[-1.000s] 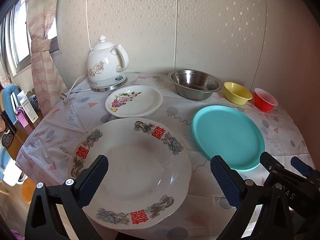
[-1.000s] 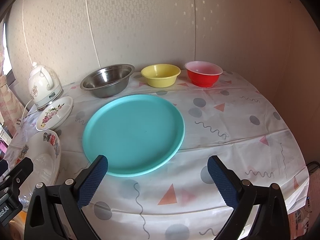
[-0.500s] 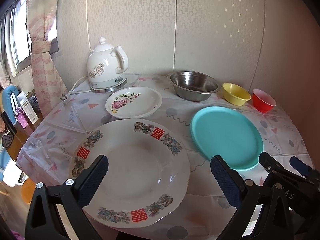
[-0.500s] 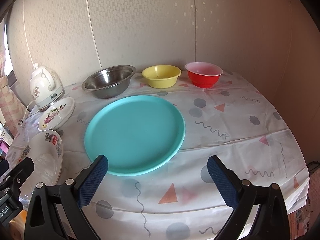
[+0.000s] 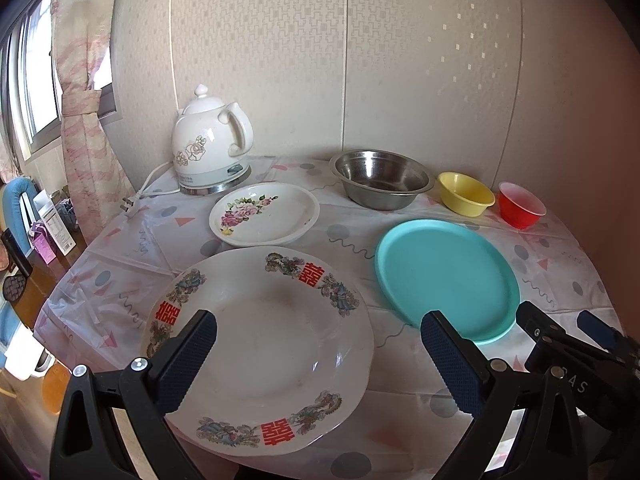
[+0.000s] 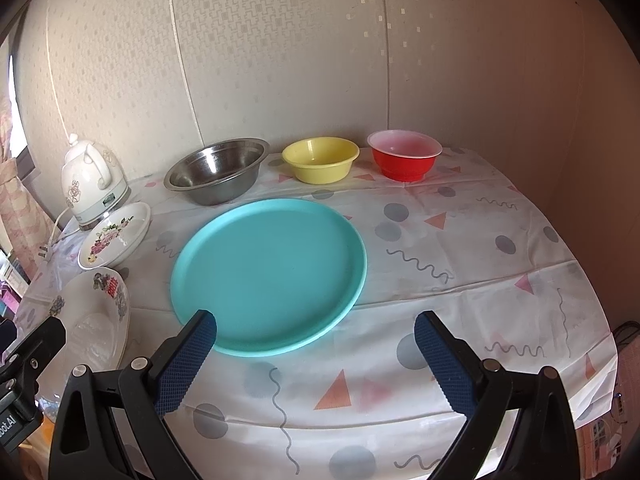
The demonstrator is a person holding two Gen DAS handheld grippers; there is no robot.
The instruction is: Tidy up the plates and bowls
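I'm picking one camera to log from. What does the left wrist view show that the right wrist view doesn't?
Only the left wrist view shows the window, the curtain and the whole big white plate between the open left tongs. Only the right wrist view shows the tablecloth's right half and the open right tongs head on. Both show the teal plate, floral plate, steel bowl, yellow bowl, red bowl and kettle.

Red double-happiness characters 囍 are showing at three spots on the rim of the big plate (image 5: 260, 356). White letters reading "AS" are showing on the right gripper (image 5: 576, 360) body in the left view, and "oot.AI" is showing on the left gripper (image 6: 16, 380) body in the right view
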